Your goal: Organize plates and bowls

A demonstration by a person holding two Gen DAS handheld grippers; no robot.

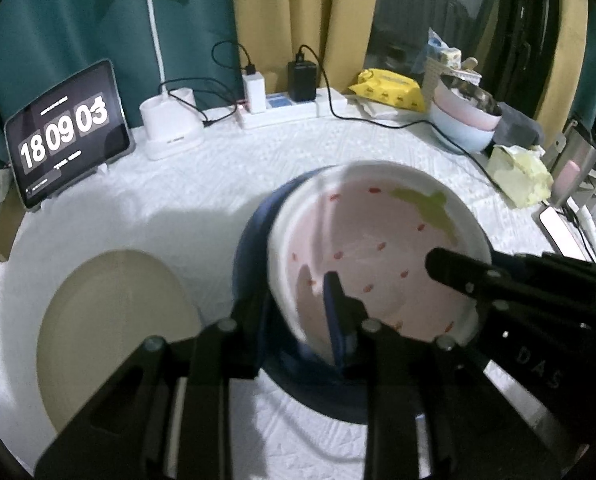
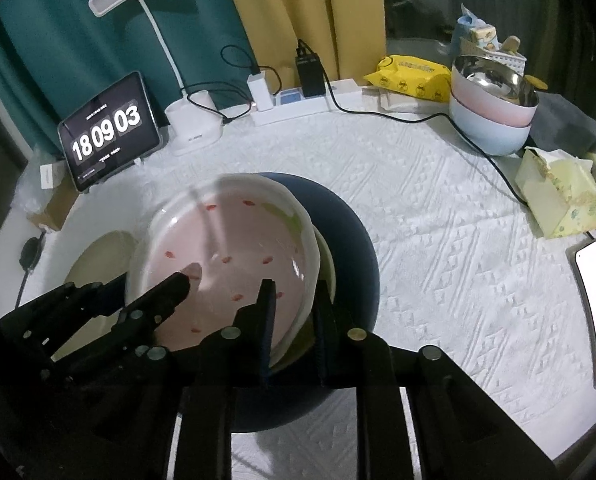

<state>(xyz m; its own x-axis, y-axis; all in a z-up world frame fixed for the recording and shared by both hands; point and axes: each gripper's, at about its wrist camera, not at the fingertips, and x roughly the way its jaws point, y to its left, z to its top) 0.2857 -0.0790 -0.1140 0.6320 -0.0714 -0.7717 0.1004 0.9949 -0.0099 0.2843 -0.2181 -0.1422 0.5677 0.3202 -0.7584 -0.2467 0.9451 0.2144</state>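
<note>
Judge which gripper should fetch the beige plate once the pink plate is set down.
Left. The beige plate lies just beside the left gripper; the right gripper would probably have to reach across the pink plate and the left gripper.

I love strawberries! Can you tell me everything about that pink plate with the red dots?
The pink plate is round with a wide white rim, a pink middle, small red seed marks and a green leaf patch, like a strawberry. It looks glossy, like ceramic. It sits tilted over a dark blue plate. The left gripper straddles its near rim on one side, and the right gripper straddles the rim on the other.
</note>
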